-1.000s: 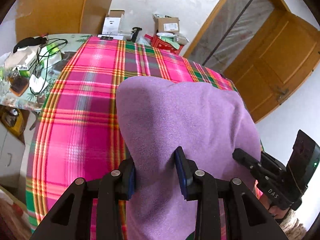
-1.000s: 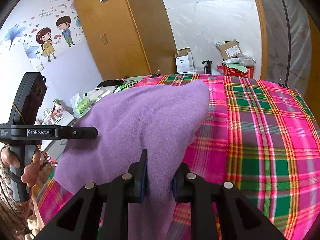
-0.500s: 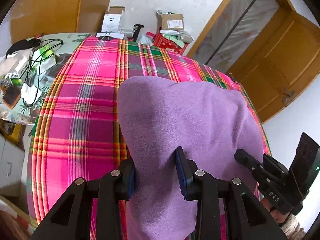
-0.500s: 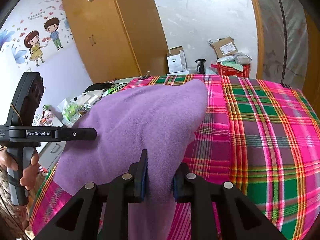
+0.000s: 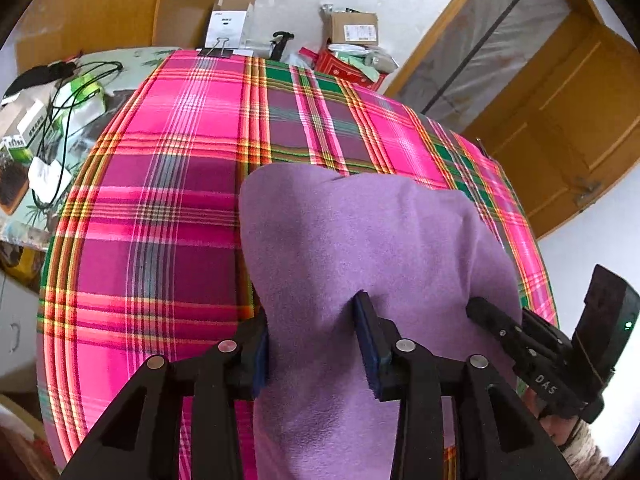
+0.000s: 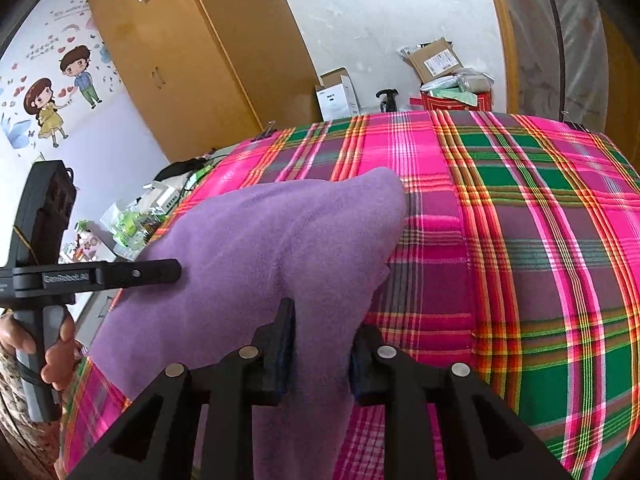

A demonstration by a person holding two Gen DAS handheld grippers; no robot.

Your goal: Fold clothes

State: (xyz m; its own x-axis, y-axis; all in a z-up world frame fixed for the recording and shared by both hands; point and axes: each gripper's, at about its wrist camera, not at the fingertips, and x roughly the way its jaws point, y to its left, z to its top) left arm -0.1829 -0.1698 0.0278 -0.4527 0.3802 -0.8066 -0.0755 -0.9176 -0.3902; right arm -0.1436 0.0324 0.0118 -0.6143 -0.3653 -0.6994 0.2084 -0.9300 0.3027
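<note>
Left wrist view. We hold the left gripper [image 5: 316,340] closed on a near corner of the purple fleece garment [image 5: 360,240]; fabric fills the gap between its blue pads [image 5: 366,340] and falls away below them. Ahead of the jaws the garment rises in a rounded hump and drapes onto the pink and green plaid tablecloth [image 5: 160,220]. To the right of this gripper the right gripper [image 5: 516,336] shows, its fingers at the same near edge. Far ahead, past the cloth's far edge: a binder clip [image 5: 216,51], cardboard boxes [image 5: 352,32]. Ahead and to the left: a cluttered side table with cables [image 5: 60,92]. To the far right: a wooden door [image 5: 580,120].

Right wrist view. We hold the right gripper [image 6: 320,344] shut on the other near corner of the garment [image 6: 280,248], cloth bunched between its fingers and hanging below. The fleece stretches left toward the left gripper [image 6: 132,274], held in a hand [image 6: 52,352]. The tablecloth [image 6: 520,240] lies bare ahead and to the right. Far ahead to the left: a wooden wardrobe [image 6: 192,48].

Progress. We judge the garment mid-handling: both near corners are pinched and lifted, the rest trailing on the cloth. No crease or finished stack shows. Whether this lift spreads it flat or carries one edge over for a fold, we cannot tell; laying it down squared is what remains either way.
</note>
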